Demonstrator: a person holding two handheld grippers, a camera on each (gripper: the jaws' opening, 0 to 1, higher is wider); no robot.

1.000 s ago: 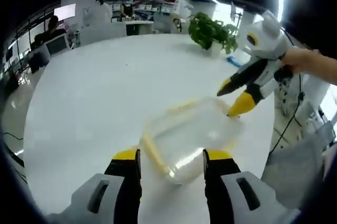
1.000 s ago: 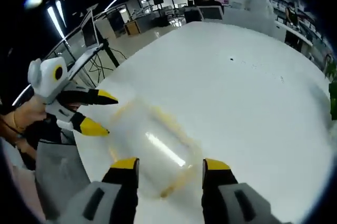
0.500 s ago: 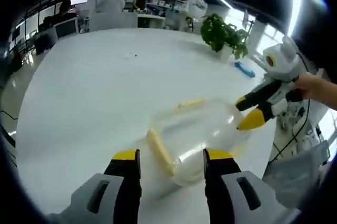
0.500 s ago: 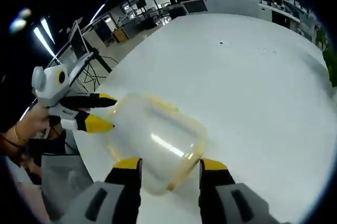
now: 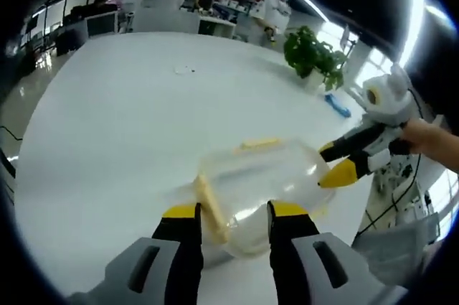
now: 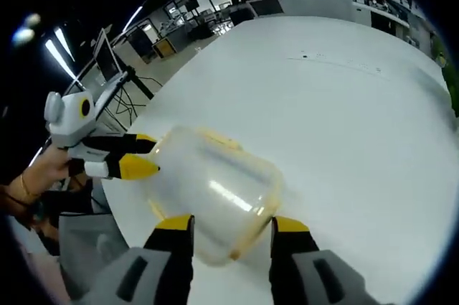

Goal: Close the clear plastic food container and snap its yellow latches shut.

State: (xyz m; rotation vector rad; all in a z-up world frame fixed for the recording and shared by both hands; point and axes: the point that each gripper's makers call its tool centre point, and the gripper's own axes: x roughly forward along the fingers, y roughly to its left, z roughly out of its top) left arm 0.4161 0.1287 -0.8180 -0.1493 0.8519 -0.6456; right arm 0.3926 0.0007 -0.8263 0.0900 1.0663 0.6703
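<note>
Closing in on the container (image 5: 254, 186)

My left gripper (image 5: 233, 213) fingers, spread, now straddle its near edge; right gripper (image 6: 224, 226) fingers likewise spread, barely moved.

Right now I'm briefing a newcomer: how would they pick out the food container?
Start at the big white round table. Near its edge, between both tongs, sits the clear plastic food container. Unlike the potted plant farther back, it is see-through, with yellow latches.

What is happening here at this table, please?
A person works on a clear plastic food container lying on a white table, with a two-jaw gripper in each hand. The left gripper and the right gripper both stand open at opposite ends of the container. Its yellow latch lies near the left gripper.
</note>
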